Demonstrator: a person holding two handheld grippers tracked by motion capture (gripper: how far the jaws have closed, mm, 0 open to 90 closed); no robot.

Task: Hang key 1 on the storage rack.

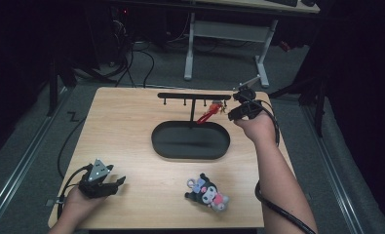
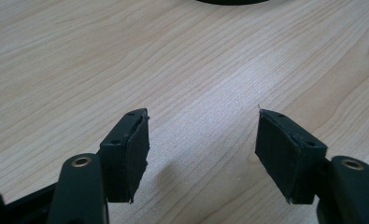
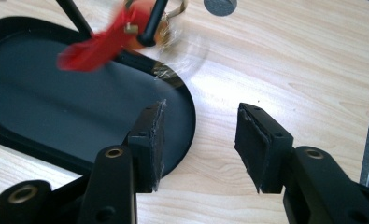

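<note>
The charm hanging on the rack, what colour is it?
Red charm, clearest in the right gripper view.

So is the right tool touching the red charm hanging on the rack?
Apart. In the right gripper view the right tool has open jaws with bare table between them, and the red charm hangs well beyond the tips, on the rack.

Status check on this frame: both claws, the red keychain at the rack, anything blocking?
Left claw open, idle over bare table. Right claw open, empty, just below red keychain hanging on rack. Plush toy lies well clear; nothing blocking.
</note>
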